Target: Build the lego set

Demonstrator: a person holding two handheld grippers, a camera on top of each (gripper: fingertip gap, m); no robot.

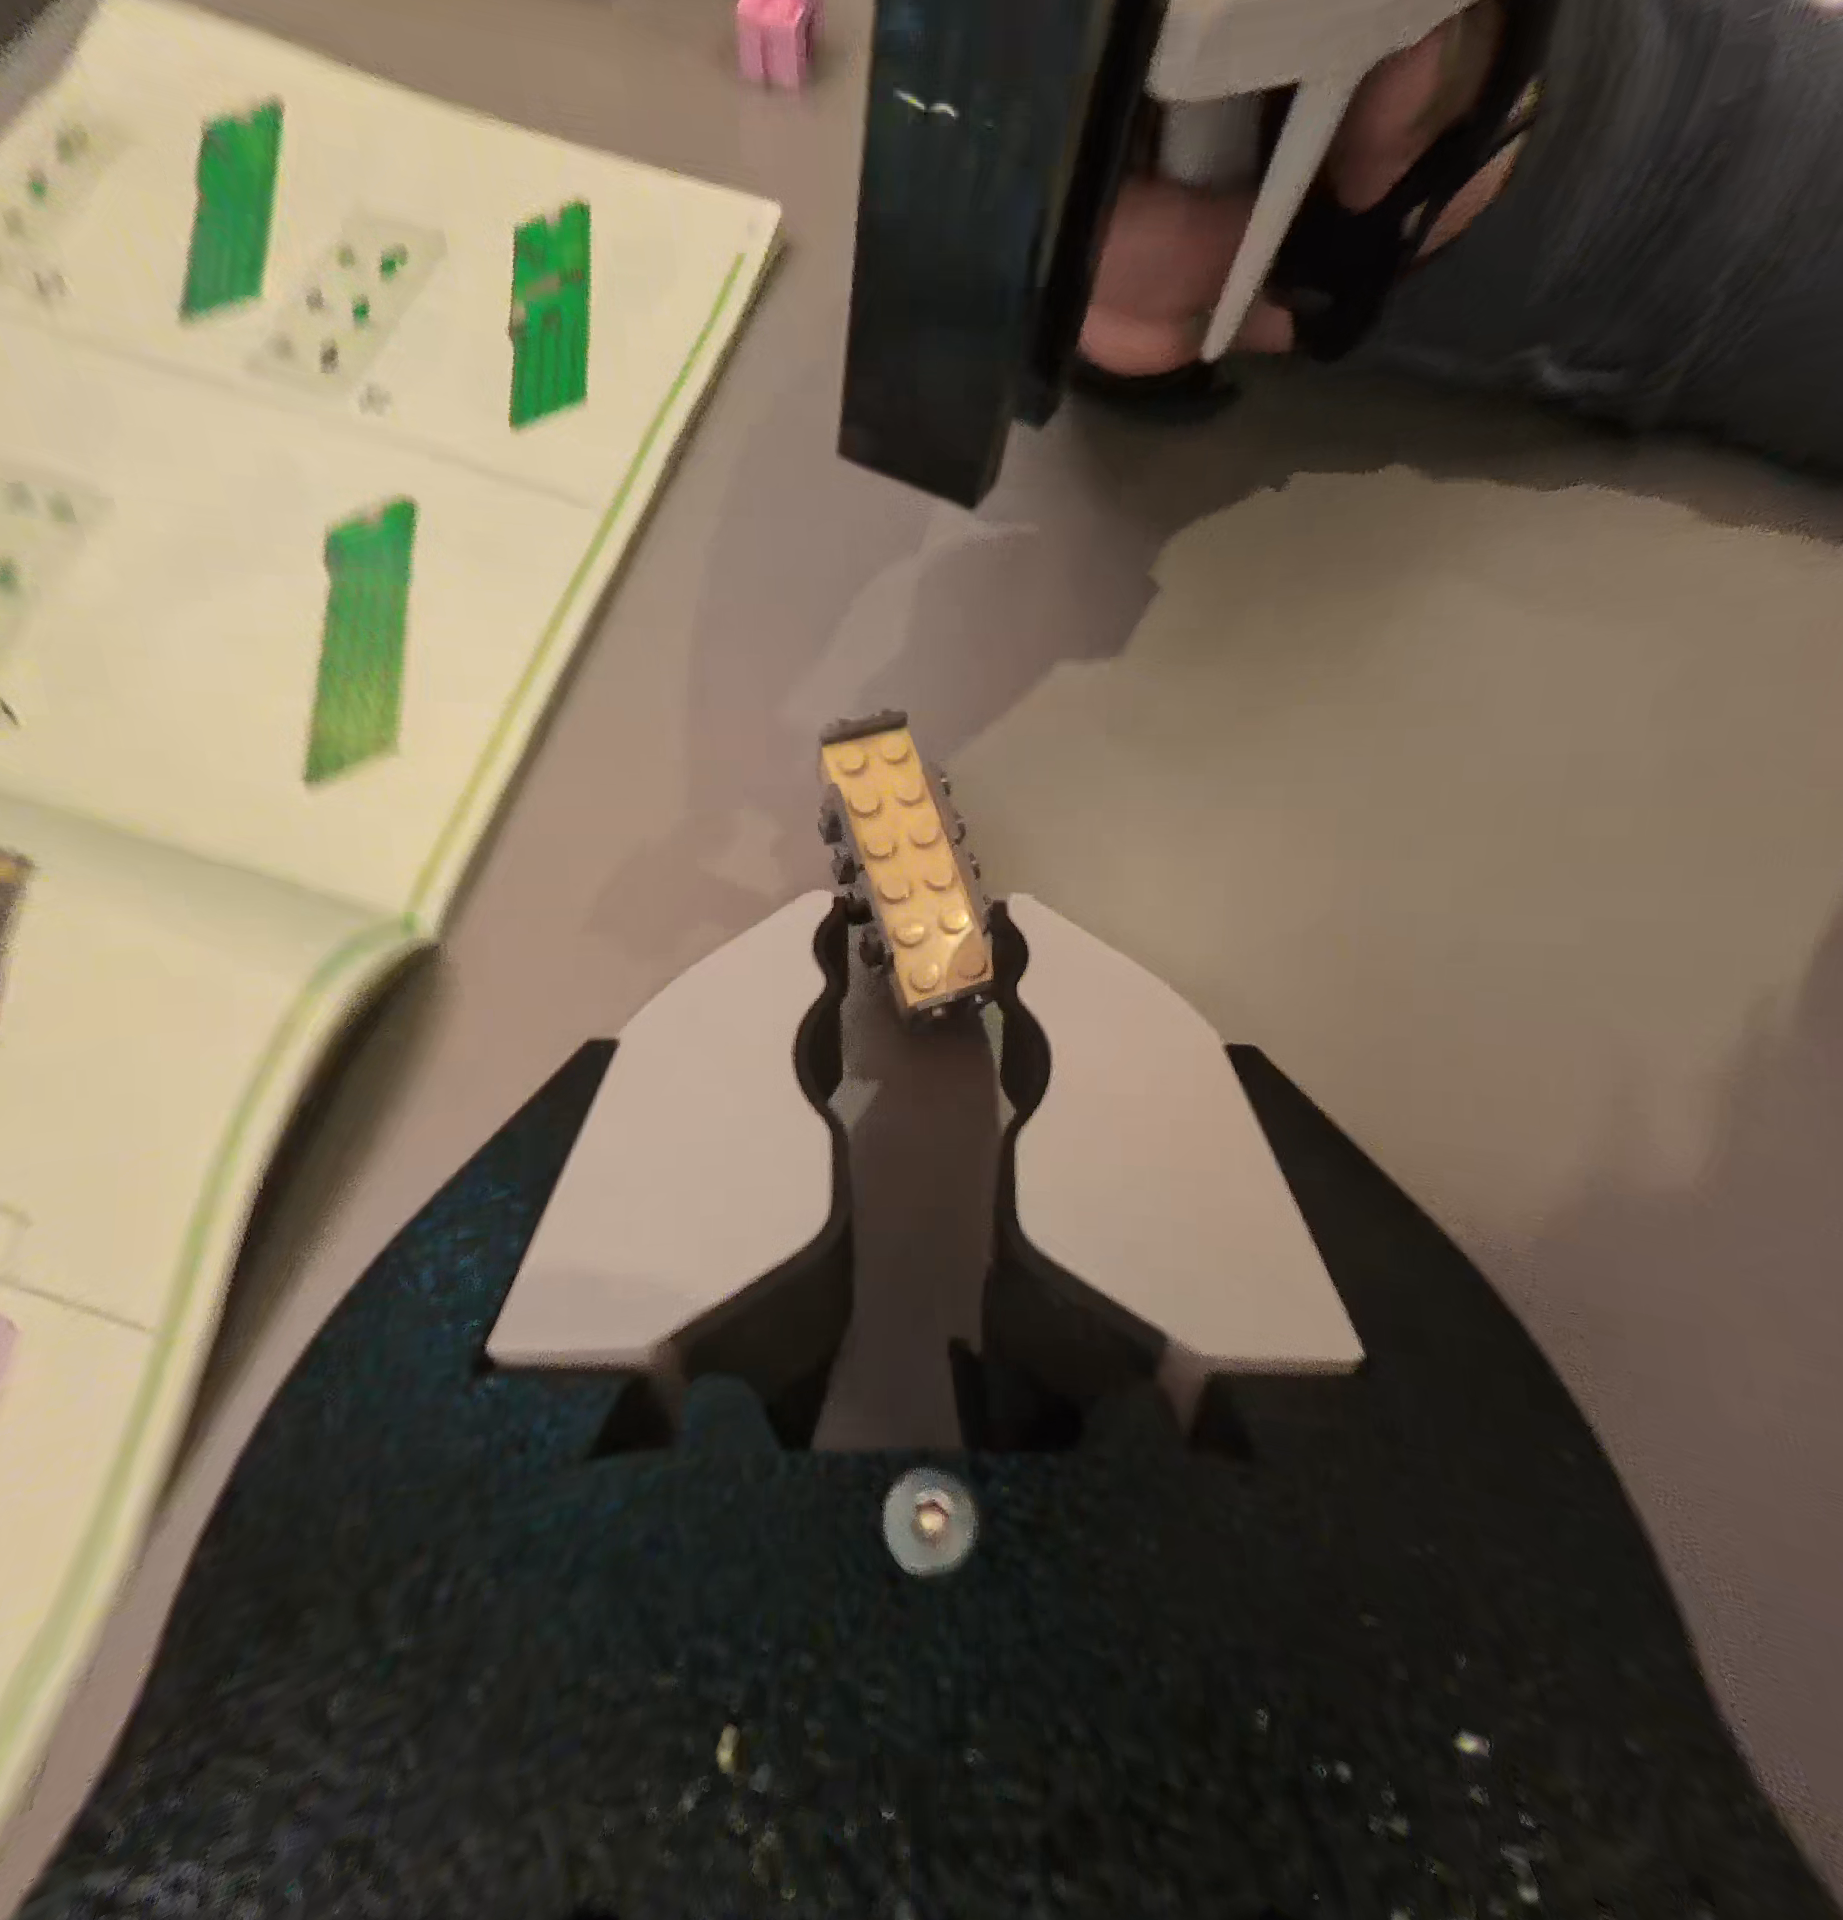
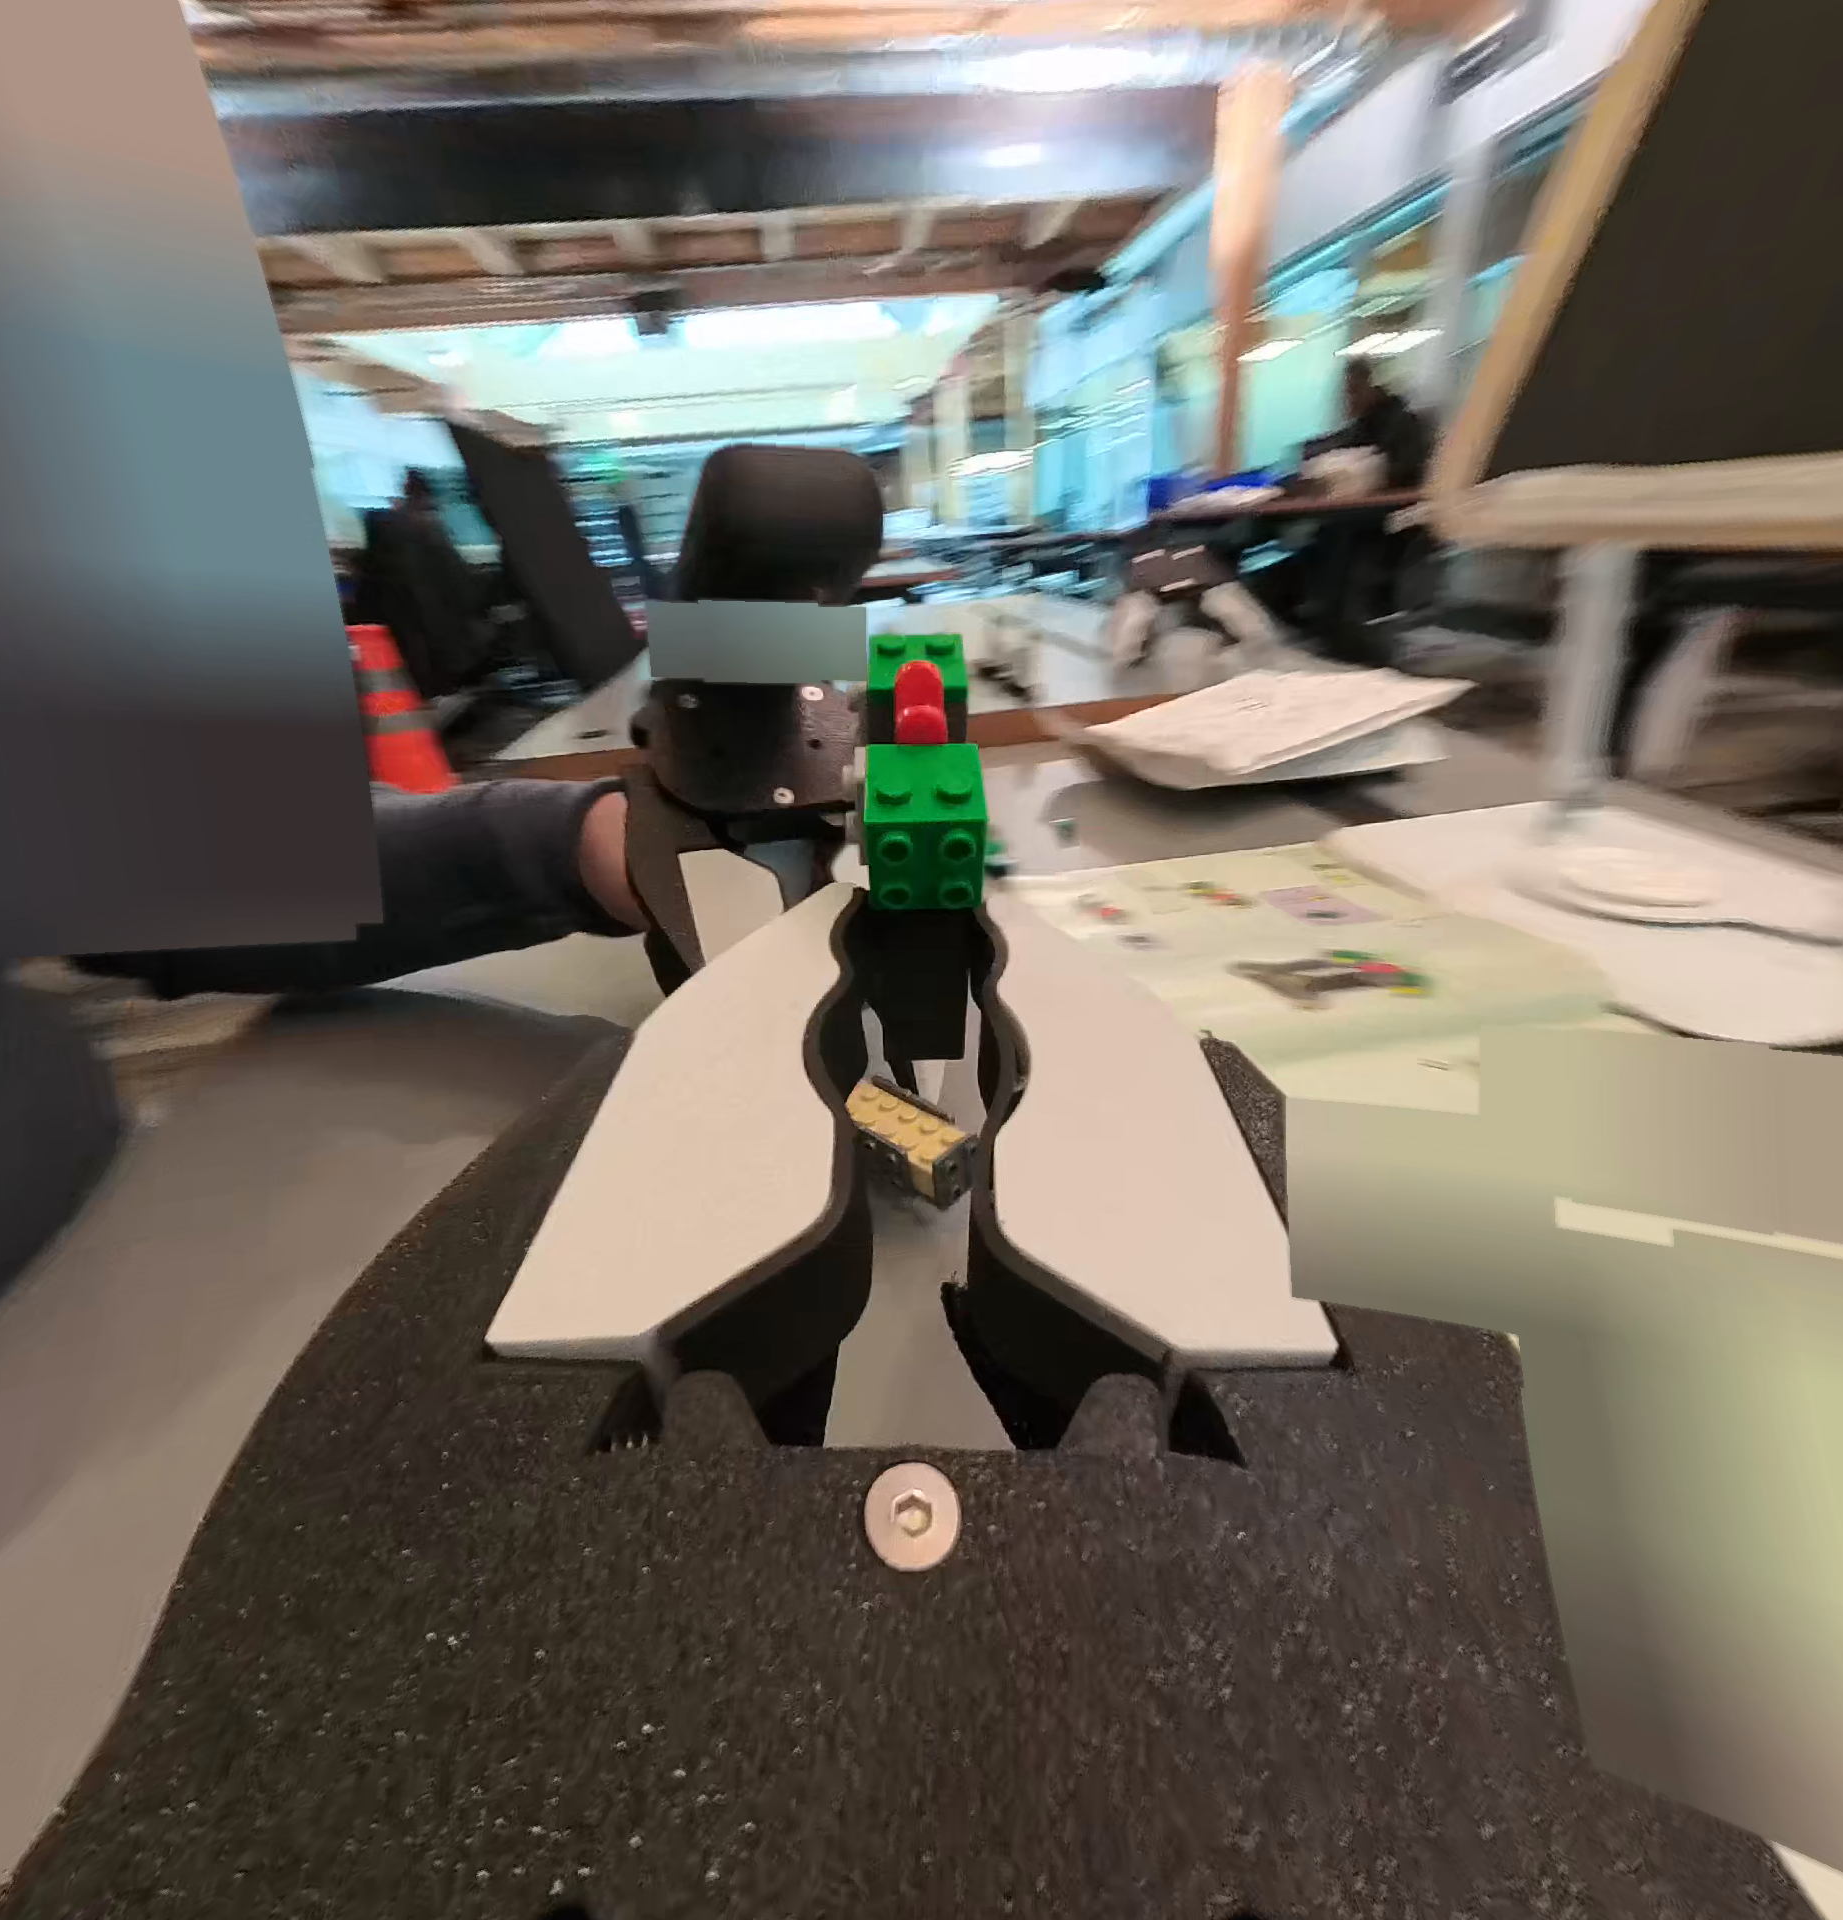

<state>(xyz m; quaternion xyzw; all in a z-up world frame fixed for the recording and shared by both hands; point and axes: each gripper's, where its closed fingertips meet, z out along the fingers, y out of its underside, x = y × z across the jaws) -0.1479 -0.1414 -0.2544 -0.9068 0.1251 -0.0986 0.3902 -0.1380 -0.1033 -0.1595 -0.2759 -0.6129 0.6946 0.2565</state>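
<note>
Clutter is seen around a grey tabletop [image 1: 1416, 831]. In the left wrist view an open instruction booklet [image 1: 304, 540], with pictures of green plates on pale pages, is spread at the left, and a small pink brick [image 1: 777, 42] is seen near the top edge, beyond the booklet. The black underside of the right hand-held gripper [image 1: 927, 260] is hung over the far side of the tabletop, gripped by a hand [image 1: 1208, 270] in a grey sleeve.

Between the tips of the left hand-held gripper [image 1: 922, 940] a long tan studded plate [image 1: 912, 862] set on a dark grey base is clamped by its near end; the fingers are closed onto its sides and it is lifted clear of the tabletop, pointing away and tilted.

In the right wrist view the right hand-held gripper [image 2: 917, 935] is closed on a black block topped by a green brick assembly [image 2: 922, 821] with red pieces [image 2: 917, 707] between two green sections, held upright. Below and between the fingers, the tan plate is visible. Behind, a black office chair [image 2: 782, 530], an orange traffic cone [image 2: 392, 707] and loose papers [image 2: 1260, 727] are seen, blurred.
</note>
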